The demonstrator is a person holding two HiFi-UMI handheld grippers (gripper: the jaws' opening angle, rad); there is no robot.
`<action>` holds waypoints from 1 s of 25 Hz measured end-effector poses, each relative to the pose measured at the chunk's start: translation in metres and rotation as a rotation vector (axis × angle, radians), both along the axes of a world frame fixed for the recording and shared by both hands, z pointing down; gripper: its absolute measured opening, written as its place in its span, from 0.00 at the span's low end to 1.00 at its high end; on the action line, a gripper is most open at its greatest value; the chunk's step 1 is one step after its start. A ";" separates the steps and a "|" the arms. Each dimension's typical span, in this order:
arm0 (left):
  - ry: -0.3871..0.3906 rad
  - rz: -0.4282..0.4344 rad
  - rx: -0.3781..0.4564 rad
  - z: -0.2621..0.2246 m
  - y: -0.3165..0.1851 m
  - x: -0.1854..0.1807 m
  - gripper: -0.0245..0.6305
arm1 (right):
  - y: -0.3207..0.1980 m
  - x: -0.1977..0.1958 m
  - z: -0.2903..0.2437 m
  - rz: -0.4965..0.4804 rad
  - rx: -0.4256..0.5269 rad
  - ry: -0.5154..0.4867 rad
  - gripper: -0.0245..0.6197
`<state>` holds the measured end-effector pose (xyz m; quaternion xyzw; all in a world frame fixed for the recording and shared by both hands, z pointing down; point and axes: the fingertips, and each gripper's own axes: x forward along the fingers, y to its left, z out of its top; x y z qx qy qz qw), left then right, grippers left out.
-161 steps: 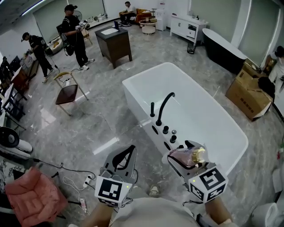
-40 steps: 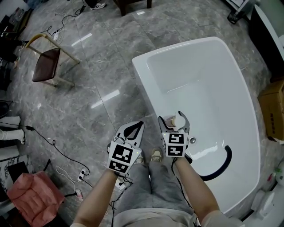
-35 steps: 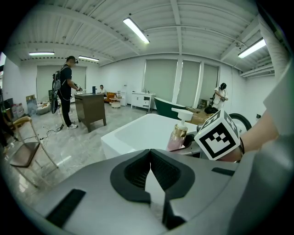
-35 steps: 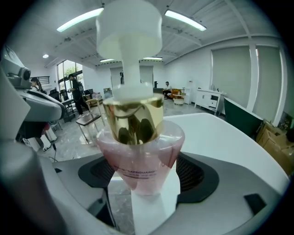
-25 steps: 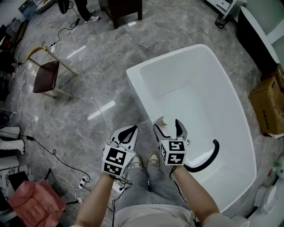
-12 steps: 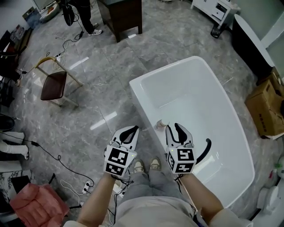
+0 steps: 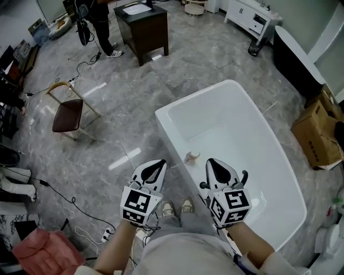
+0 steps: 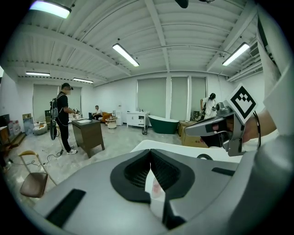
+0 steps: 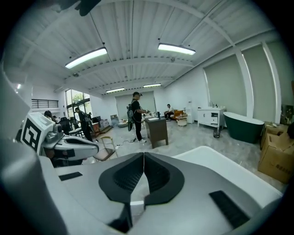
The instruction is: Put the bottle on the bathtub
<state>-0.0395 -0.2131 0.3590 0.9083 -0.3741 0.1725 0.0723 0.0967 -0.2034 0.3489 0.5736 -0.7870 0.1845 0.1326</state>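
The small pale bottle (image 7: 191, 156) stands upright on the near rim of the white bathtub (image 7: 167, 121), apart from both grippers. My right gripper (image 7: 217, 163) hovers just right of it and nearer to me, jaws shut with nothing in them. My left gripper (image 7: 155, 167) is shut and empty over the floor, left of the tub. In the right gripper view the gripper (image 9: 144, 154) has its tips pressed together. The left gripper (image 8: 150, 152) looks the same in its own view, where a white and pink sliver shows low in the slot. The black faucet (image 7: 245, 175) is mostly hidden behind my right gripper.
A chair (image 7: 69, 111) stands on the grey floor at the left, and a dark cabinet (image 7: 142, 26) farther back near a standing person (image 7: 88, 16). A cardboard box (image 7: 316, 134) and a black tub (image 7: 294, 58) lie to the right. Cables (image 7: 59, 190) trail at lower left.
My right gripper has let go of the bottle on the tub rim, drawn back toward me and shut. The left gripper has stayed shut.
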 end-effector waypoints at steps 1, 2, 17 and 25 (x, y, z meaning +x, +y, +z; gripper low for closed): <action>0.001 0.007 0.005 -0.005 0.003 0.001 0.07 | 0.004 0.000 -0.007 -0.008 0.008 -0.004 0.08; 0.000 0.016 0.011 -0.010 0.006 0.001 0.07 | 0.009 0.000 -0.013 -0.016 0.016 -0.008 0.08; 0.029 0.074 0.080 -0.061 0.031 0.008 0.07 | 0.041 0.018 -0.058 -0.012 0.086 0.027 0.08; 0.015 0.071 0.101 -0.064 0.031 0.010 0.07 | 0.042 0.019 -0.055 -0.033 0.091 0.105 0.08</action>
